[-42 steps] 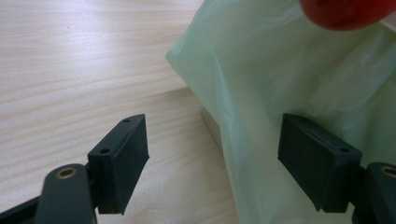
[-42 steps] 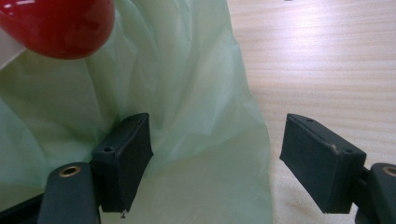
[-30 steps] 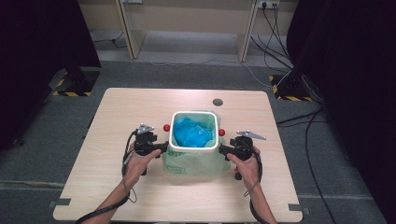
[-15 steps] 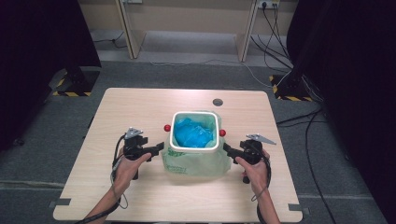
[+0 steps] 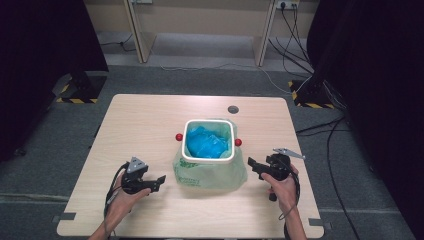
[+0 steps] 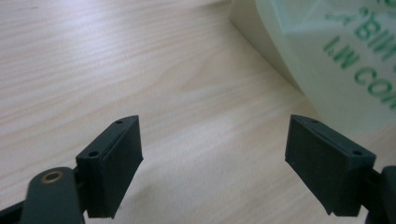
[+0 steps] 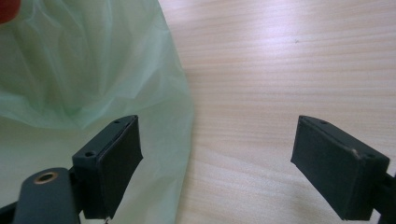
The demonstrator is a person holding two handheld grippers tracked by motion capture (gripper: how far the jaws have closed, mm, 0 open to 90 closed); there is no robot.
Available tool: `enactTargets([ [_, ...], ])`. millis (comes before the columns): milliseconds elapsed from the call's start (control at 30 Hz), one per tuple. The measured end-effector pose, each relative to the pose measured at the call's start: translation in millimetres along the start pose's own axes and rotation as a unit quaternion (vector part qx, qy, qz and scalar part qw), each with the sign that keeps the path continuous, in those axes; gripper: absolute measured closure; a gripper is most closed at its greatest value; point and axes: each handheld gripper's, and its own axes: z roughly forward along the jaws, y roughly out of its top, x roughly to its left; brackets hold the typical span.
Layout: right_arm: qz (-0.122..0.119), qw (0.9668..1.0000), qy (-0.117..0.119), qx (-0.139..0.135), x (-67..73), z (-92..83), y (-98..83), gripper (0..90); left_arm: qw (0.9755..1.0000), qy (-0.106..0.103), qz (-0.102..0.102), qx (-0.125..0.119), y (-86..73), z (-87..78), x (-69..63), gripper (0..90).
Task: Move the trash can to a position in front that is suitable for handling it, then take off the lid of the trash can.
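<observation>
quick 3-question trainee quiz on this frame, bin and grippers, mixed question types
1. True or false: the left gripper is clamped on the green bag.
2. What colour is the stuff inside the white bin? A red, B blue, C yellow.
3. On which side of the bin does the right gripper sit in the high view?

Key: 1 false, its jaws stand open and empty over the table. 2 B. 3 its right side.

Left gripper (image 5: 159, 180) and right gripper (image 5: 253, 164) gape, fingers empty

green bag (image 7: 88, 70), bare table (image 7: 289, 70), jaws apart
</observation>
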Motion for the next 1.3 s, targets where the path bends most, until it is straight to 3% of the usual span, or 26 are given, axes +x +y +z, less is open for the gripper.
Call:
enactTargets([
  [267,-0.004,1.0,0.003,0.004,1.3,1.0,-1.5,15.9,0.9993,0.004,0.027,0.024,-14.1,-1.5,-3.9,17.9],
  [367,-0.002,1.0,0.002,0.002,1.4,-0.1,-1.3,15.9,0.9979,0.018,0.049,0.039,-17.6,2.6,-4.0,17.9],
  [433,-0.003,1.0,0.001,0.003,1.5,-0.2,-1.8,15.9,0.9984,0.013,0.041,0.037,-19.7,5.2,-2.9,16.0],
  [967,0.001,0.9999,0.004,-0.012,2.2,-6.4,6.8,15.9,0.9985,0.006,0.05,0.024,-22.5,6.5,-2.2,13.2],
  [1300,-0.006,0.9993,0.01,-0.034,11.9,-15.2,25.4,16.3,0.9985,0.005,0.05,0.024,-22.8,6.4,-2.4,13.1],
])
